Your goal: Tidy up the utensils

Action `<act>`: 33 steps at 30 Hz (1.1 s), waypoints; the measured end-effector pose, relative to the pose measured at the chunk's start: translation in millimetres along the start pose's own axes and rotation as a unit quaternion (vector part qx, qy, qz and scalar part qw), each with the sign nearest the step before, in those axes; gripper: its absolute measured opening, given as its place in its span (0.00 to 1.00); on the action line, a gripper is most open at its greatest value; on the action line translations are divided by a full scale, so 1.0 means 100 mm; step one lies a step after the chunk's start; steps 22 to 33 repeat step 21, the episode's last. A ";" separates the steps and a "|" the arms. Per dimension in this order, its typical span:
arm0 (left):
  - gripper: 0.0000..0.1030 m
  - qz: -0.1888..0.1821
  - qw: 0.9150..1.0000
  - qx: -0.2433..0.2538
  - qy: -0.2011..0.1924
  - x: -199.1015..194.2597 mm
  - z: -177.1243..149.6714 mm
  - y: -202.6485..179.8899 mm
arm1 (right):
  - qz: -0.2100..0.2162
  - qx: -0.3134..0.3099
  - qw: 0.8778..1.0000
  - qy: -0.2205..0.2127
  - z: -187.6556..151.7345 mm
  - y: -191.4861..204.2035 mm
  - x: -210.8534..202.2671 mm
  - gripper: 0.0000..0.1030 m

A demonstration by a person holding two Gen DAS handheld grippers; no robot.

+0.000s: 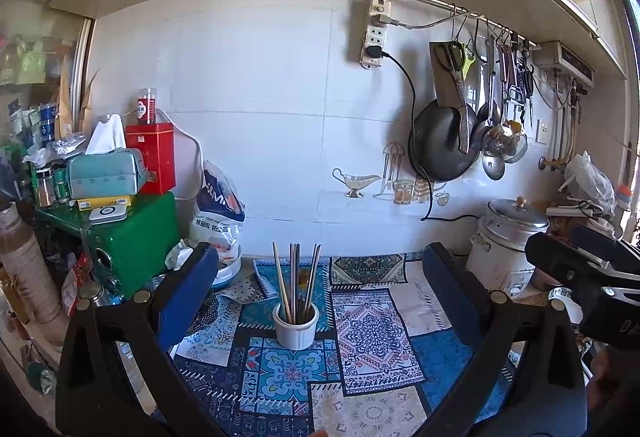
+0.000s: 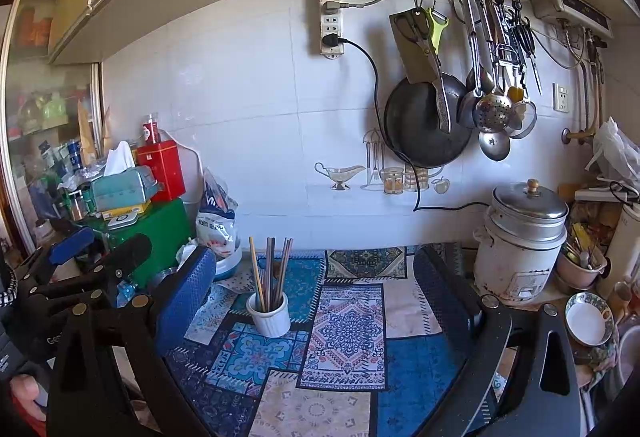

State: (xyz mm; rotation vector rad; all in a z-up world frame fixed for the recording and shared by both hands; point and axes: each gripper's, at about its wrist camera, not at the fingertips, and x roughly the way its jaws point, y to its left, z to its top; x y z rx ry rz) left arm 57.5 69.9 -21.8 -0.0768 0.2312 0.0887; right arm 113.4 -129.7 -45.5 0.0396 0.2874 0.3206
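i see the chopsticks [image 1: 296, 277] standing upright in a white ribbed cup [image 1: 296, 327] on the patterned surface [image 1: 372, 341], far centre near the tiled wall. my left gripper [image 1: 320, 297] and right gripper [image 2: 316, 297] both hover with fingers spread wide, empty. a rice cooker [image 2: 520, 237] sits right.

Chopsticks [image 1: 295, 277]: several thin sticks, wood and dark, upright, fanned slightly.
Holder [image 1: 296, 329]: small white ribbed cup, upright on patterned table, near back edge.

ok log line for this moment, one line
left gripper: open, empty | right gripper: open, empty | chopsticks: upright in cup | cup: on mat
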 end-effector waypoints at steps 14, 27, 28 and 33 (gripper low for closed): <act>0.99 -0.001 1.000 0.005 -0.007 -0.02 0.00 -0.02 | -0.008 0.002 1.000 -0.003 0.02 0.01 0.00 0.96; 0.99 -0.002 1.000 0.012 -0.007 0.04 0.01 -0.01 | -0.012 0.002 1.000 -0.004 0.02 0.01 0.06 0.96; 0.99 -0.002 1.000 0.012 -0.007 0.04 0.01 -0.01 | -0.012 0.002 1.000 -0.004 0.02 0.01 0.06 0.96; 0.99 -0.002 1.000 0.012 -0.007 0.04 0.01 -0.01 | -0.012 0.002 1.000 -0.004 0.02 0.01 0.06 0.96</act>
